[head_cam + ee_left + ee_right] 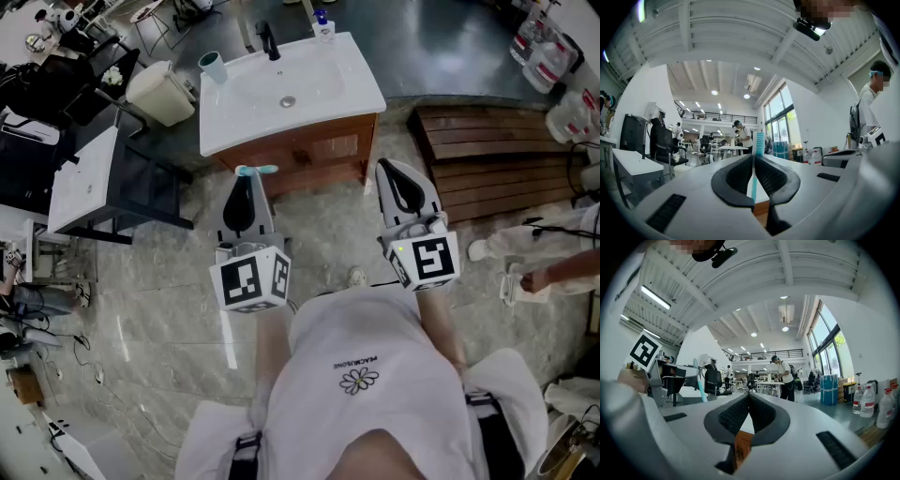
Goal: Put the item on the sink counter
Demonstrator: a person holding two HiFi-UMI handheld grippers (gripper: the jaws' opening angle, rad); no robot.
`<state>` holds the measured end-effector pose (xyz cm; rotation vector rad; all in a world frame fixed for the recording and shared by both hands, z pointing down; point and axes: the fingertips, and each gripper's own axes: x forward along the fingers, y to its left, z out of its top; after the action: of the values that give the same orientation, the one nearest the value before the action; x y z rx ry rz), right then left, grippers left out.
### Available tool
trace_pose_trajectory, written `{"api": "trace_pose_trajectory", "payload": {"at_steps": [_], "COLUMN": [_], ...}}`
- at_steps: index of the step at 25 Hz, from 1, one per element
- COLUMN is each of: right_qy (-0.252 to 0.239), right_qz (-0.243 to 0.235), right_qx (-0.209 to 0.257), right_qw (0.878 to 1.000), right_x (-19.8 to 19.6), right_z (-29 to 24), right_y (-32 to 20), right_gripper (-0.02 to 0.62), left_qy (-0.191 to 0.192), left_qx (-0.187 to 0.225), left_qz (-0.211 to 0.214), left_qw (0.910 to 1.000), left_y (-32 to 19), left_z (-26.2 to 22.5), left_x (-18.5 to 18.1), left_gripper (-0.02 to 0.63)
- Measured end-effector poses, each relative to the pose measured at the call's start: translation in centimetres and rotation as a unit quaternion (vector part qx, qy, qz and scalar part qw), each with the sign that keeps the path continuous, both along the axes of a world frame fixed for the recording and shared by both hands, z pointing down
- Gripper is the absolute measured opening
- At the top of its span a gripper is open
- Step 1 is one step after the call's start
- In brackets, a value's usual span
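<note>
A teal toothbrush pokes out of the tip of my left gripper, which is shut on its handle. In the left gripper view the toothbrush stands upright between the black pads, bristle head above them. My right gripper is shut with nothing in it; its pads meet in the right gripper view, where the toothbrush shows off to the left. Both grippers hover over the floor just in front of the white sink counter, which carries a black faucet, a teal cup and a soap bottle.
A white bin stands left of the sink cabinet. A white-topped dark stand is at the left. A wooden pallet and water jugs lie at the right, with a person beside them.
</note>
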<state>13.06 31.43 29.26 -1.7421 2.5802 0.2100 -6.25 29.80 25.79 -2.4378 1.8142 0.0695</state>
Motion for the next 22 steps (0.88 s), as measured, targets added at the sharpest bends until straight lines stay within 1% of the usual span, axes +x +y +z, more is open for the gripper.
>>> {"api": "trace_pose_trajectory", "payload": {"at_steps": [6,13,18,22], "right_qy": [0.005,0.013,0.039,0.037], "right_qz": [-0.002,-0.023,-0.010,-0.002], "right_qx": [-0.009,-0.017,0.011,-0.003], "right_qw": [1.000,1.000,0.999,0.999], "right_x": [0.4,0.0,0.3,1.2], "right_z": [0.5,1.3,0.9,1.6], "right_y": [-1.2,-2.3,-3.5,-4.4], "right_gripper": [0.011,0.011,0.011,0.011], "left_qy": [0.004,0.001,0.001,-0.004], "left_qx": [-0.002,-0.010,-0.011,-0.014], "left_qz": [-0.008,-0.010,-0.015,-0.012], "left_qw": [1.0000,0.9999,0.9998,0.9998], "left_y": [-1.1,-2.2,-3.4,-4.2], "left_z": [0.1,0.9,0.9,1.1], "left_x": [0.2,0.8,1.0,1.7], "left_gripper": [0.031,0.031,0.031,0.031]}}
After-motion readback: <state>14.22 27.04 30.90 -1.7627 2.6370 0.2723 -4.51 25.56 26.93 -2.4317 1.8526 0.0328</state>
